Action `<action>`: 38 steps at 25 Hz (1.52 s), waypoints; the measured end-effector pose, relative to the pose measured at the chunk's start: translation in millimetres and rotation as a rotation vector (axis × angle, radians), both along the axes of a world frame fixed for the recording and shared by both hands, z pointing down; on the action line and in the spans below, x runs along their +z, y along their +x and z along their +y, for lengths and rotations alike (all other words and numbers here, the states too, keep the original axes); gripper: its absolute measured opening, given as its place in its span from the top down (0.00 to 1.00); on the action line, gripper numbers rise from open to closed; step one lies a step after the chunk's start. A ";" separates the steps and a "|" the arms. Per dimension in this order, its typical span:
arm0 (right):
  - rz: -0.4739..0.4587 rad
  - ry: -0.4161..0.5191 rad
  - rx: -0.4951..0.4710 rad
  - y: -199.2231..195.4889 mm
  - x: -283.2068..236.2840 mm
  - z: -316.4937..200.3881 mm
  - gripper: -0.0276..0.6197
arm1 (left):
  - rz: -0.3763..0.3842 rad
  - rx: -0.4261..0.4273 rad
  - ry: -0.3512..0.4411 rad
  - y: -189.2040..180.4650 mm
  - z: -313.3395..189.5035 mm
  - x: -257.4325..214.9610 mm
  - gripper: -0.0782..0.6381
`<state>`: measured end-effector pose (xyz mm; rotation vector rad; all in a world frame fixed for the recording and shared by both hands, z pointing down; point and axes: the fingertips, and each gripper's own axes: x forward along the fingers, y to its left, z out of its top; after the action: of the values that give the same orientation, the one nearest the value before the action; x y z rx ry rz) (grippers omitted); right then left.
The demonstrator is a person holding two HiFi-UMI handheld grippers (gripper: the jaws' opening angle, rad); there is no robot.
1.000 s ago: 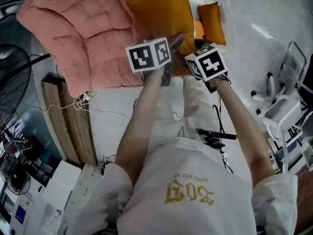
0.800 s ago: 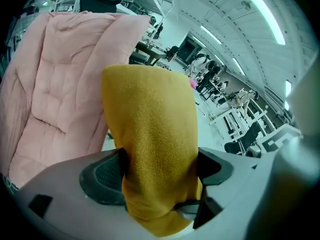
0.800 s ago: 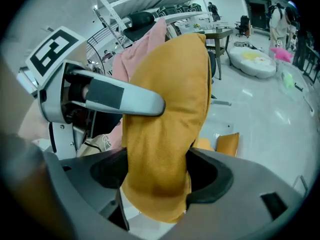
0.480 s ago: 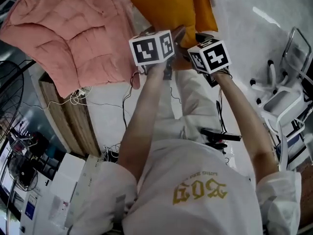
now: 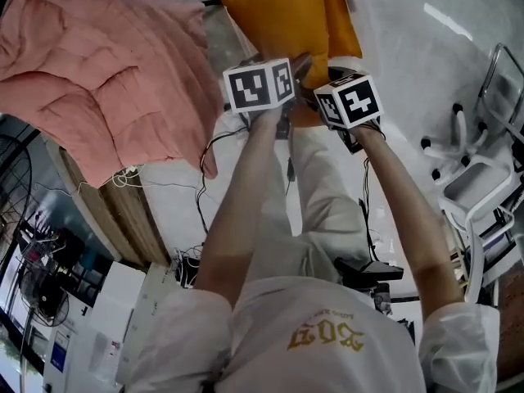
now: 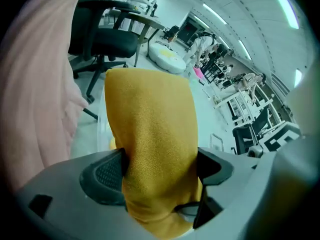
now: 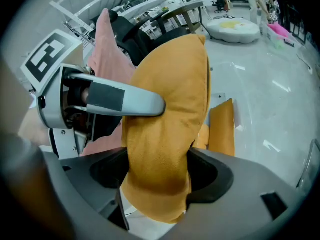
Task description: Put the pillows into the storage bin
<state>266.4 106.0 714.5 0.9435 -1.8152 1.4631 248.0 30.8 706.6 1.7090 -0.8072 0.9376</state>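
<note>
Pinching plump fuzzy mustard pillow (image 5: 278, 19): left tongs (image 6: 160, 168), right tongs (image 7: 157, 170).

Overhead cam, 2 close-ups, shared pillow (image 5: 278, 23)

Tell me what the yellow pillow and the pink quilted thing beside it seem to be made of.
The mustard pillow looks like soft short-pile fabric, perhaps velvet or fleece: fine matte nap, bulging where pinched. The pink quilted pad looks like padded matte cloth: puffy stitched squares, loose folds.
</note>
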 end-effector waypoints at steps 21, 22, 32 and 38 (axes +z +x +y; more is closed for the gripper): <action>0.001 -0.066 -0.029 11.3 214.2 -38.7 0.35 | -0.076 -0.108 -0.041 0.6 -35.3 221.3 0.26; 0.007 -0.073 -0.033 11.1 223.0 -38.4 0.35 | -0.078 -0.111 -0.043 0.3 -35.1 229.7 0.26; 0.097 -0.156 0.032 31.0 285.7 -32.0 0.44 | -0.092 -0.132 -0.149 -14.3 -14.3 285.9 0.24; 0.121 -0.149 -0.005 47.2 276.6 -27.2 0.45 | -0.136 -0.096 -0.151 -28.5 -9.1 276.8 0.24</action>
<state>313.6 78.8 991.1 0.9308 -1.5974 1.4831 219.5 21.8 983.4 1.4755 -0.8772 1.0309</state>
